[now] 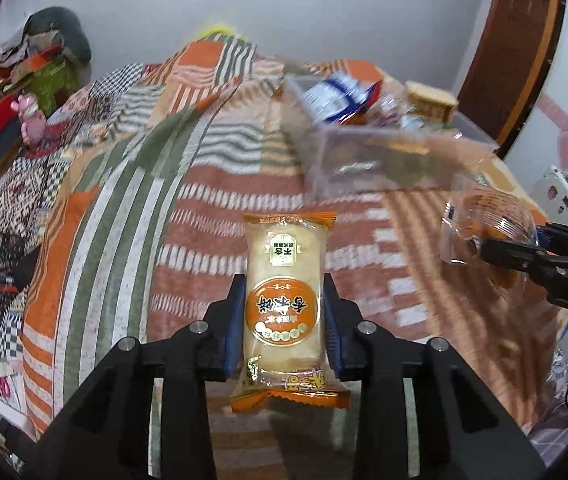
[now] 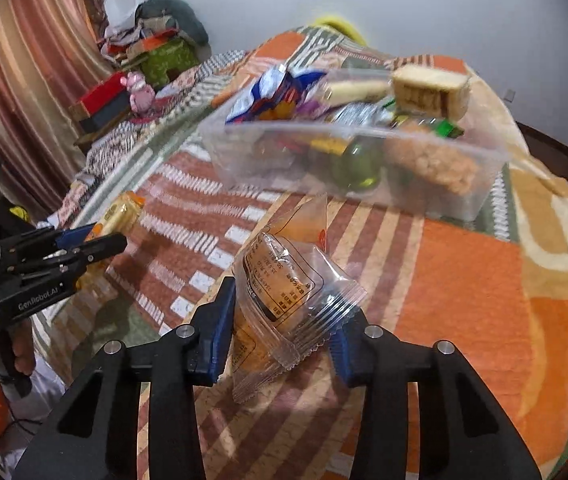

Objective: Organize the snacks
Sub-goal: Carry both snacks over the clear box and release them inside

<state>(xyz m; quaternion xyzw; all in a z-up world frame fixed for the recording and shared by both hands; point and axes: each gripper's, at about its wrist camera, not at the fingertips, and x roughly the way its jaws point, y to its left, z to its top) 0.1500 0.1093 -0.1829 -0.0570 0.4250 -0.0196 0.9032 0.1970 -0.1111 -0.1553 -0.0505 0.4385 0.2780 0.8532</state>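
Note:
My left gripper is shut on a long orange-and-clear wrapped pastry and holds it above the bed. It also shows in the right wrist view at the left. My right gripper is shut on a clear crinkly snack packet held above the bed. It shows in the left wrist view at the right with the packet. A clear plastic box full of mixed snacks stands ahead on the bed, and shows in the left wrist view.
The bed has a striped orange, green and red quilt. Piled clothes and boxes and a pink toy lie at the far left. A curtain hangs left. A wooden door frame stands right.

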